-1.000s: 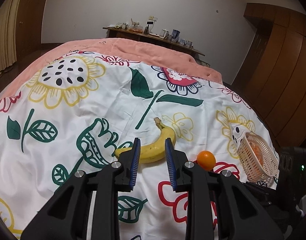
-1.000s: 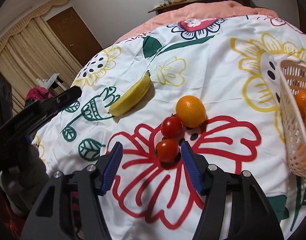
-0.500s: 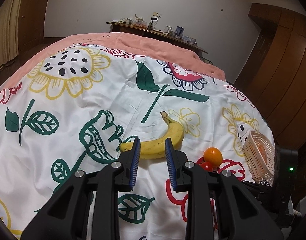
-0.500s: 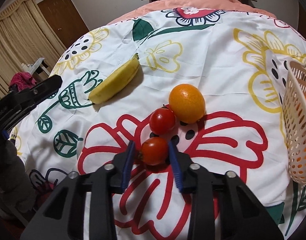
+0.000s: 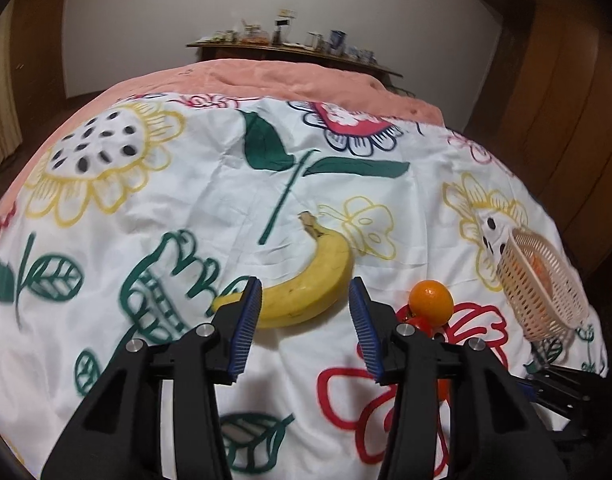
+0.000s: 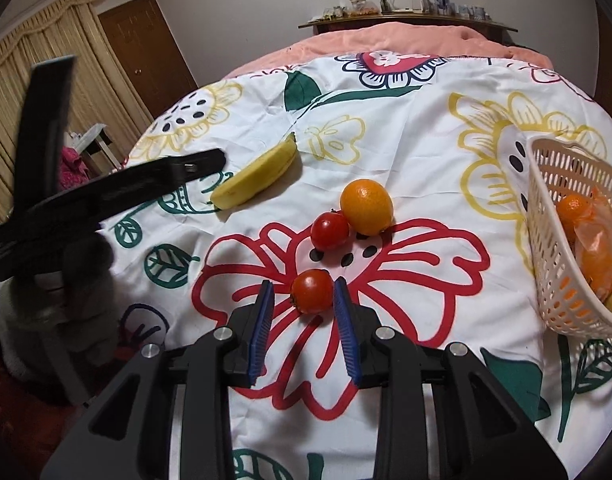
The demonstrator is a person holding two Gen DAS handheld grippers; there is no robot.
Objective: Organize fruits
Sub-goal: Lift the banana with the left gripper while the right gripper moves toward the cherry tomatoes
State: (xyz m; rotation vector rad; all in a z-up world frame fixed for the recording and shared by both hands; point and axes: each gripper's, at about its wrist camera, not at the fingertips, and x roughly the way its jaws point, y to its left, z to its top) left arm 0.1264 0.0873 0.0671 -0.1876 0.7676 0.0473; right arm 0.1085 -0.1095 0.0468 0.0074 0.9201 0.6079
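Observation:
A yellow banana [image 5: 321,276] lies on the flowered sheet, its middle just past the tips of my left gripper [image 5: 304,285]. The jaws are opening and the pads do not touch it. My right gripper [image 6: 304,286] is shut on a small red tomato [image 6: 311,291]. A second tomato [image 6: 329,231] and an orange [image 6: 365,207] sit just beyond it on the red flower print. A cream plastic basket [image 6: 553,240] stands at the right and holds an orange [image 6: 573,210] and an orange bag [image 6: 593,252]. In the left wrist view the loose orange [image 5: 431,300] and the basket [image 5: 541,292] lie to the right.
The fruit lies on a bed with a white flowered sheet [image 5: 186,208] over a pink blanket [image 5: 286,76]. One finger [image 6: 178,170] of the left gripper and a gloved hand [image 6: 82,280] show at the left of the right wrist view. A cluttered shelf [image 5: 290,46] stands behind the bed.
The right gripper's jaws closed around the near tomato. The left gripper's narrow jaws have spread wider and it has moved down closer to the banana.

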